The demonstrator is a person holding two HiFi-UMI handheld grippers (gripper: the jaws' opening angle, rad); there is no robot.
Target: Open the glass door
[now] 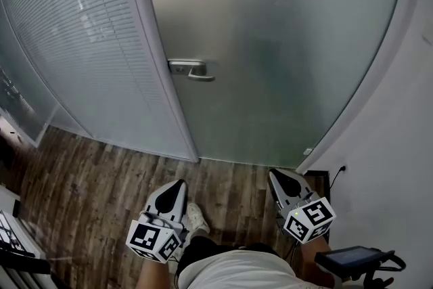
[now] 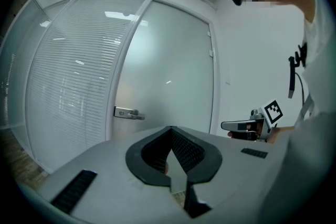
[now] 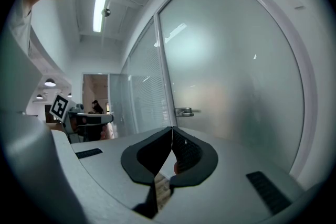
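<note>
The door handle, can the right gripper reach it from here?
Probably yes, once it moves closer. Nothing stands between the right gripper and the door handle, though its jaws are shut and it is not touching the handle.

- Frosted glass door (image 1: 284, 44): one.
- Lever handle (image 1: 193, 70): one, on that door.
- Glass panel with slatted blinds (image 1: 81, 44): one.
- Grippers: two, the left gripper (image 1: 178, 184) and the right gripper (image 1: 274, 174).
- Marker cubes (image 1: 154, 240): two, one per gripper.
- White shoe (image 1: 196, 218): one in sight.
- Ceiling strip light (image 3: 98, 10): one.
</note>
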